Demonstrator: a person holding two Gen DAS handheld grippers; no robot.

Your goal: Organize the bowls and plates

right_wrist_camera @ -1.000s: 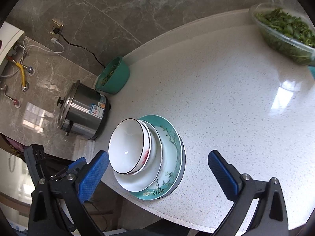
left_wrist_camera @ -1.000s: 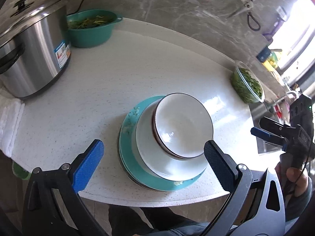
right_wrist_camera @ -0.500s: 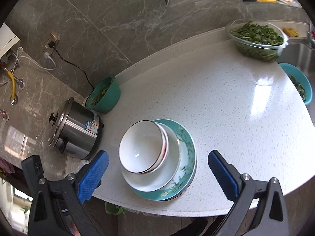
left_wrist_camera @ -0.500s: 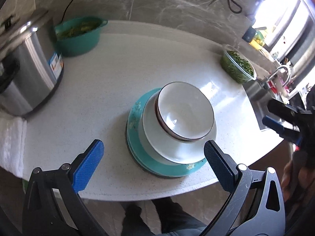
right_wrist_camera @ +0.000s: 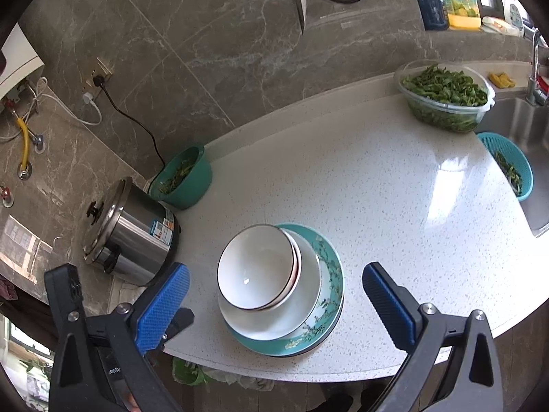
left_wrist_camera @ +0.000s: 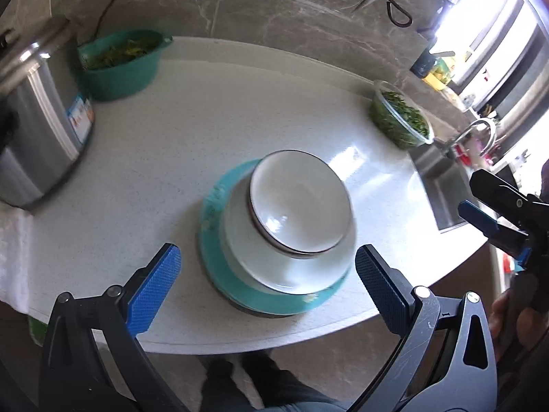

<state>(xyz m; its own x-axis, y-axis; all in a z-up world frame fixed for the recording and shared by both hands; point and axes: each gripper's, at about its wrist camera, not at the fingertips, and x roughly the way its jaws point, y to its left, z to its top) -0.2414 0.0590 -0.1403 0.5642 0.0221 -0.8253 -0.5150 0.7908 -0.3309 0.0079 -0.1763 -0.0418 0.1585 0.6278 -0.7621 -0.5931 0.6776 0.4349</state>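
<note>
A stack of dishes sits near the front edge of the white speckled counter (right_wrist_camera: pixel 394 178), low and centre in both views. On top is a white bowl (right_wrist_camera: pixel 257 271) with a thin dark rim, nested in a second bowl (right_wrist_camera: pixel 295 262) whose reddish rim peeks out at its right. Both rest on a white plate (right_wrist_camera: pixel 308 295), which lies on a teal plate (right_wrist_camera: pixel 331 274) patterned with pale blossoms; a darker edge under it may be another plate, though the left wrist view is too blurred to settle that.

The left gripper (left_wrist_camera: pixel 267 274) hangs in front of the stack with its blue pads spread wide, holding nothing. The right gripper (right_wrist_camera: pixel 274 295) is likewise wide apart and empty, framing the stack from above.

At the upper left of the counter a teal basin (right_wrist_camera: pixel 185 182) holds green vegetable scraps, just beside a steel cooker (right_wrist_camera: pixel 133 237) with its lid on. At the upper right a clear bowl (right_wrist_camera: pixel 446 99) is heaped with leafy greens. Near the sink (right_wrist_camera: pixel 518 127), at the right edge, a teal colander (right_wrist_camera: pixel 507 164) carries a few leaves.
</note>
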